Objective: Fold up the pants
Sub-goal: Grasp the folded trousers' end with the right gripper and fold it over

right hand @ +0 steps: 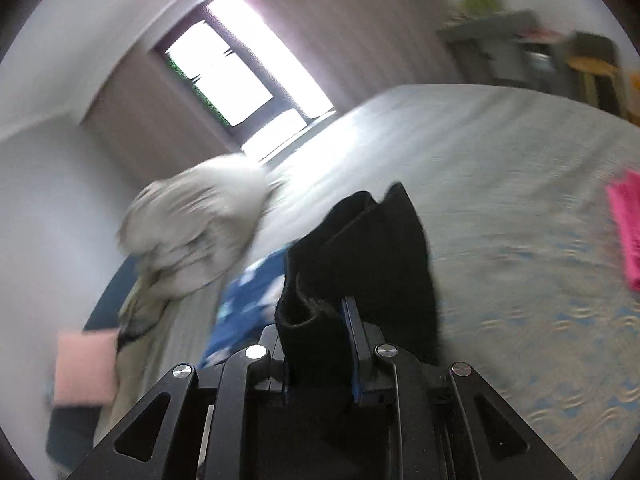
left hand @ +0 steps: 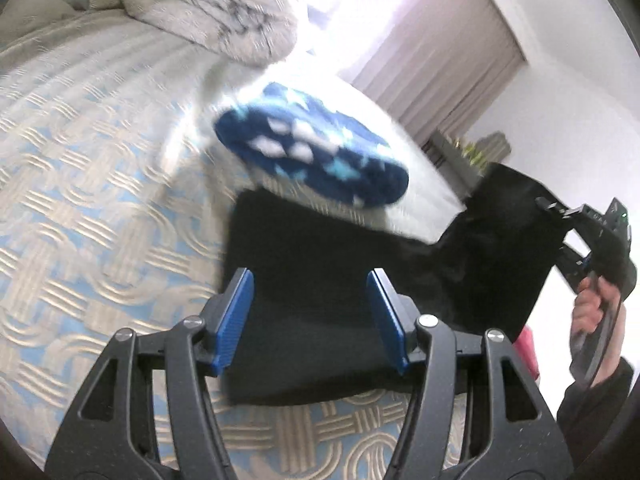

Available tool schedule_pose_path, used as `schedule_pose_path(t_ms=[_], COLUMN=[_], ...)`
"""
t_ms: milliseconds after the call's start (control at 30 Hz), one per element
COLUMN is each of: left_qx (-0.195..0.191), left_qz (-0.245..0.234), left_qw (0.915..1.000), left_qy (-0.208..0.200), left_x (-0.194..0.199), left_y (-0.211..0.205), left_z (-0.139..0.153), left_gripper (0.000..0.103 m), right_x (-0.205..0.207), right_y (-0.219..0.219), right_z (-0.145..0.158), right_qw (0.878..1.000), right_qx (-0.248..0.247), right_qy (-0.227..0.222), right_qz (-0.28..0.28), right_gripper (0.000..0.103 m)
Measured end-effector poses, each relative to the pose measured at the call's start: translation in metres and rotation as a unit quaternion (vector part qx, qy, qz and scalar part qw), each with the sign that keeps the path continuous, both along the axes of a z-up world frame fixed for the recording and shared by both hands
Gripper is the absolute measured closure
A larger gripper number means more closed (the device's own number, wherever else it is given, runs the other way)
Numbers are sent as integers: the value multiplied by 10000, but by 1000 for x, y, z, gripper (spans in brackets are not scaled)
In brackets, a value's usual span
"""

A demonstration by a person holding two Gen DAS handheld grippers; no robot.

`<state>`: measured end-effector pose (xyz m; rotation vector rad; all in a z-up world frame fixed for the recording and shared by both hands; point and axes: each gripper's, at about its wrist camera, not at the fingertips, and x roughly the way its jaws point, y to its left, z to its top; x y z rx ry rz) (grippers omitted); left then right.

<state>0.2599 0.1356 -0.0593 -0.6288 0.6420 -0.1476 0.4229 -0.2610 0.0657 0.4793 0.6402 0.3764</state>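
Note:
Black pants [left hand: 320,272] lie partly on the patterned bed cover [left hand: 100,200], in front of my left gripper [left hand: 312,284]. That gripper is open and empty, its blue pads [left hand: 236,320] wide apart just above the cloth. My right gripper [left hand: 560,216] shows at the right of the left wrist view, lifting one end of the pants off the bed. In the right wrist view the right gripper [right hand: 320,320] is shut on a bunched fold of the black pants [right hand: 368,256], which hang forward over the bed.
A blue fleece item with white shapes [left hand: 312,144] lies just beyond the pants. A grey crumpled duvet [left hand: 216,4] is at the far end of the bed. A pink cloth [right hand: 628,224] lies on the bed's right. A window [right hand: 236,64] and curtains lie beyond.

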Motion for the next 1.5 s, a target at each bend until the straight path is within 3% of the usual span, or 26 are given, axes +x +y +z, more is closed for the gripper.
schedule_pose_path(t_ms=[167,333,533,600,633,667,733,800,867,900,1000,1033,1067,1133,1200,1267,1367,1433,1467,1500], left_qx=[-164,-331,-595,-588,-606,-637,-655,-623,-497,-457,-209,-128,16,237,617,978,1465,1853,2159,2054], left_qz=[285,471,577,562,552,535,519,464,410,383,170,116,37,-211,-301,-305,1,487,983,1323], left_qw=[9992,9982,9966,9967,9966,9965,9965,9969,9975,9976,9984,9986,9991,9993,9976,9946,9861,9768,9657,9608], left_qy=[-224,-187,29,68,75,50,-19,-135,-301,-350,-503,-506,-422,-212,-80,174,783,956,1060,1308], left_x=[-24,-36,-47,-47,-46,-46,-45,-43,-38,-35,-14,-7,6,31,57,79,91,81,70,63], left_y=[46,74,88,85,84,81,78,71,60,54,22,12,-3,-28,-54,-72,-78,-70,-61,-47], left_z=[12,1,-21,-23,-23,-21,-14,-2,14,19,38,40,41,39,32,17,-16,-33,-39,-45], left_gripper=[42,42,42,42,42,42,42,42,42,42,44,56,74,88,89,89,89,88,87,87], right_x=[-14,-28,-28,-26,-28,-33,-37,-45,-54,-58,-64,-63,-61,-52,-40,-25,-10,-7,-11,-16], right_y=[90,176,209,210,211,209,206,200,187,172,119,103,85,54,35,29,32,34,29,26], right_z=[-11,-63,-152,-172,-171,-167,-157,-145,-131,-125,-106,-101,-98,-95,-98,-108,-129,-150,-159,-171], right_qw=[9957,9868,9702,9617,9620,9617,9524,9399,9322,9347,9526,9604,9679,9788,9852,9888,9899,9895,9893,9899], right_qx=[211,107,234,251,288,309,495,779,914,1057,1422,1427,1395,1254,1027,798,490,240,156,108], right_qy=[129,529,1529,1884,1838,1770,1810,1800,1686,1561,1106,983,884,846,888,936,1044,1149,1184,1115], right_qz=[891,1529,1863,1975,2000,2069,2401,2794,3071,3013,2453,2182,1892,1383,1044,849,820,848,839,866], right_gripper=[83,83,78,74,73,68,30,22,22,22,22,23,27,51,73,78,79,79,79,79])
